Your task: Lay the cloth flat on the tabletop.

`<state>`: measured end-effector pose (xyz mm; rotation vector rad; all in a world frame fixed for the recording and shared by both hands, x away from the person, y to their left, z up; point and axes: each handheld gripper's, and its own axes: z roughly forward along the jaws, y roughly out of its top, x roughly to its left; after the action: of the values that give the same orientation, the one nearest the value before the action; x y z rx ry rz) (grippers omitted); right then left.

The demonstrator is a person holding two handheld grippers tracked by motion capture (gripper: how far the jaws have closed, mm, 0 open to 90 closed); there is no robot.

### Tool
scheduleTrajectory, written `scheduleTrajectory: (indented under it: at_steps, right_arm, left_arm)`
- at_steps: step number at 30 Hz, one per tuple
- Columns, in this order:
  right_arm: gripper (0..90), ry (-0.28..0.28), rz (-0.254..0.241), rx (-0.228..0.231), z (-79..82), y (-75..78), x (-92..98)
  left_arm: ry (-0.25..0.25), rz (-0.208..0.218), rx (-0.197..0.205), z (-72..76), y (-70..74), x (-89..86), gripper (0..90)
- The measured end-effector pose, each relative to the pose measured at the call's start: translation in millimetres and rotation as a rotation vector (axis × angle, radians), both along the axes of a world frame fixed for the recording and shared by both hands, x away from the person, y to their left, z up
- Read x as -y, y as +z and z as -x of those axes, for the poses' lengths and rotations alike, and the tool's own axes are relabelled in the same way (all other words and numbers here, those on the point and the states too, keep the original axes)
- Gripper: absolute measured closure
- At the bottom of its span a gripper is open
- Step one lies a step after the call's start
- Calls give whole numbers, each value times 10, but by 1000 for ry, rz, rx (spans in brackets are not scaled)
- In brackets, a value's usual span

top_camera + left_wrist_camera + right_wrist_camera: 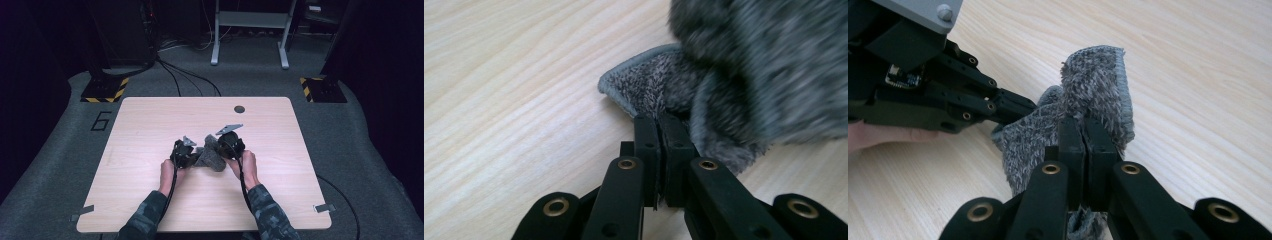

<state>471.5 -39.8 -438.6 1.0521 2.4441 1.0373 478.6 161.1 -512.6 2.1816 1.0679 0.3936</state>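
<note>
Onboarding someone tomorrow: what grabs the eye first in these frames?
The grey fuzzy cloth bunched at the middle of the pale wooden table, pinched from both sides. The left gripper is shut on its hemmed edge; the right gripper is shut on a raised fold.

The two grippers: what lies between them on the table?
A grey fuzzy cloth lies between the left gripper and right gripper; both are shut on it, in the high view.

1. Grey cloth (764, 65): its raised upper part is blurred in the left gripper view and cut off by the top and right edges.
2. Left gripper (186, 154): jaw tips hidden behind the cloth in the high view.
3. Person's sleeves (145, 217): cut off at the near edge.
</note>
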Motion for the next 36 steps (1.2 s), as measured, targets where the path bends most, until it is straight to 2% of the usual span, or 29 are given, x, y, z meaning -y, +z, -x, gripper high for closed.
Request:
scheduleTrajectory:
  at_steps: [1,7,14,15,19,21,26,28,29,30,31,32,33,34,36]
  right_arm:
    - [888,0,-4,15,7,14,38]
    - [887,-28,-19,35,81,109,250]
    - [884,-55,-22,40,116,68,480]
    - [884,-56,-21,44,124,63,518]
    - [884,-79,-25,59,190,73,661]
    - [881,-92,-33,56,255,64,804]
    - [868,-119,-22,29,355,-34,975]
    - [822,-153,-29,-5,386,-95,1088]
    - [771,-155,-25,-8,385,-108,1170]
    - [771,-155,-25,-8,385,-108,1170]
    - [655,-166,-48,-4,396,-74,1263]
    - [655,-166,-48,-4,396,-74,1263]
    - [587,-177,-67,-7,419,-9,1311]
    - [563,-174,-74,3,425,34,1331]
    - [540,-172,-81,10,425,80,1343]
  left_arm:
    - [6,1,1,-1,-1,-5,880]
    - [21,-6,8,-9,-1,-22,880]
    - [29,-35,23,-14,5,-53,880]
    - [31,-27,19,-16,3,-61,880]
    - [40,-41,27,-27,4,-101,880]
    - [53,-39,29,-34,2,-131,880]
    - [50,-40,26,-36,4,-149,879]
    - [48,-41,24,-37,6,-151,876]
    - [48,-41,23,-38,7,-152,868]
    - [48,-41,22,-38,11,-155,868]
    - [51,-32,18,-33,29,-172,830]
    - [51,-32,18,-33,29,-172,801]
    - [52,-27,26,-19,72,-190,753]
    - [52,-27,26,-19,72,-190,704]
    - [53,-26,41,-10,130,-208,631]
